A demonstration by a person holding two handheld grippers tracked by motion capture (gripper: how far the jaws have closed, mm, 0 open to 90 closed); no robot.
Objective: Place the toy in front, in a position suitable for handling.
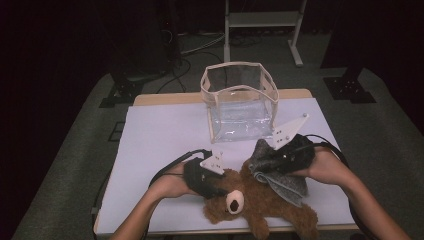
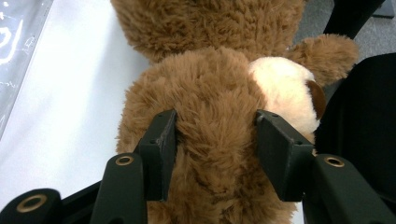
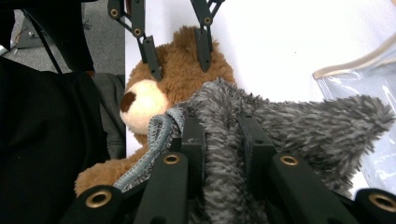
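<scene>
A brown teddy bear (image 1: 265,207) lies on its back at the table's front edge, its cream snout (image 1: 234,202) facing up. My left gripper (image 1: 216,187) is shut on the bear's head; in the left gripper view the jaws press into the fur on both sides of the head (image 2: 217,116). My right gripper (image 1: 261,162) is shut on a grey fuzzy cloth (image 1: 287,186) that hangs over the bear's body. In the right gripper view the cloth (image 3: 299,121) bunches between the jaws, with the bear (image 3: 187,79) and the left gripper (image 3: 180,53) beyond it.
A clear plastic bag with beige trim (image 1: 239,90) stands open-topped at the back middle of the white table (image 1: 160,140); its edge (image 3: 359,60) lies close to the cloth. A metal stand (image 1: 262,20) and cables are on the floor behind.
</scene>
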